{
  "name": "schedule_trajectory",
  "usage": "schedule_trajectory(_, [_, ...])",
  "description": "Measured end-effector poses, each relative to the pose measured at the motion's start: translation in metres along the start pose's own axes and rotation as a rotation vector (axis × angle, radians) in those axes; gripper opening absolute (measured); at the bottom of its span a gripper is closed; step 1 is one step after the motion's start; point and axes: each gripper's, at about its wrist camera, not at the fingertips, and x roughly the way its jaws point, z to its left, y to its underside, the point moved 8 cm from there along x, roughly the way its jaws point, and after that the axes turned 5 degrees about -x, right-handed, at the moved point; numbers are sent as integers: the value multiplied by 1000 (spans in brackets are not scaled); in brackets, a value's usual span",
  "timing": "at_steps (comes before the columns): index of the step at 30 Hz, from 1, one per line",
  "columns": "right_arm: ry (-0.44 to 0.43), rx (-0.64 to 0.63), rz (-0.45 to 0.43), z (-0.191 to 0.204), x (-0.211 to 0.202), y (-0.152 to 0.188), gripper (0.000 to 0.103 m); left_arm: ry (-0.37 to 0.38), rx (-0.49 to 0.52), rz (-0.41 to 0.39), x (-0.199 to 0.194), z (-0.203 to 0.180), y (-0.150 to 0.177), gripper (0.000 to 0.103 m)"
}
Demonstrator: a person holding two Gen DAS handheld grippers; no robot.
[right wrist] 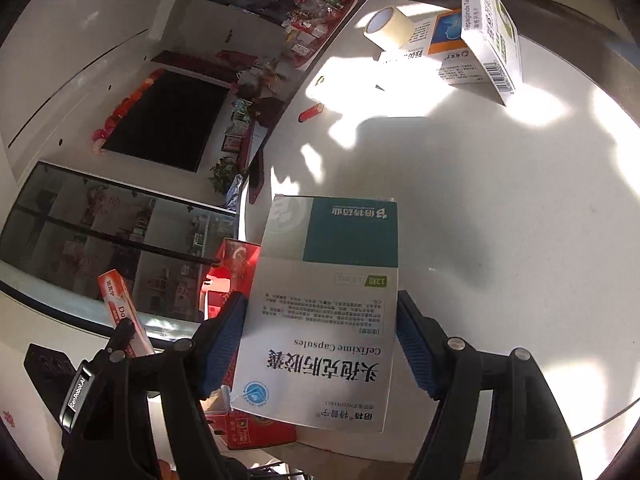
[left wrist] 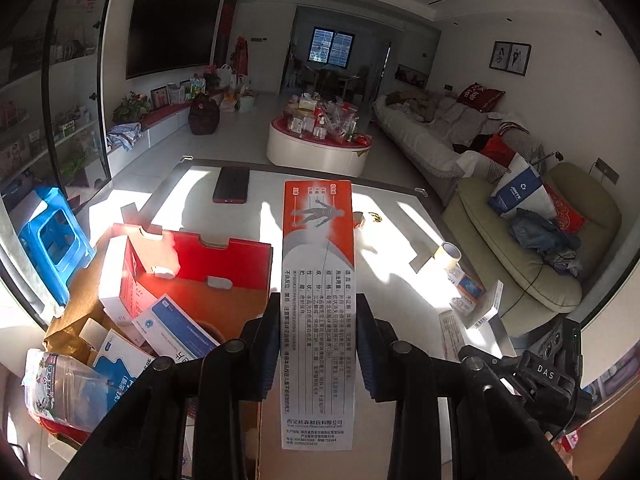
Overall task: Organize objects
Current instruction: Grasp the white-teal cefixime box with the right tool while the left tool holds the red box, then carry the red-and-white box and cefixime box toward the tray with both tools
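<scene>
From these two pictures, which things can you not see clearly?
- Left wrist view: the near end of the red open carton lies behind the left gripper and its long orange and white box.
- Right wrist view: the table under the Cefixime box is covered.
- Same view: the small print on the far white boxes is too small.

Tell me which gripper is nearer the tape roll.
Right. The right gripper, holding a capsule box, is closer to the tape roll; the left gripper is beside the red carton.
</scene>
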Motion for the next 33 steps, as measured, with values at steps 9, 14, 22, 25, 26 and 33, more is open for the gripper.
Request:
schedule_trajectory(9, [-419,259,75,26,4,28,73,-64,10,-47,-22,7,16,36])
schedule_trajectory(14, [-528,280,104,44,7,34,73,-112,13,-53,-25,16,20,36])
schedule_trajectory(22, [-568,261,125,53,10,35,73,-163,15,-62,-26,29,23,36])
schedule_trajectory(25, [-572,263,132,53,10,39,73,-174,17,-63,-25,31,22,36])
schedule_trajectory(26, [-573,263,134,53,11,39,73,-176,17,-63,-25,32,23,36])
schedule_trajectory(33, [-584,274,148,53,15,44,73,-196,24,-64,-24,36,23,36])
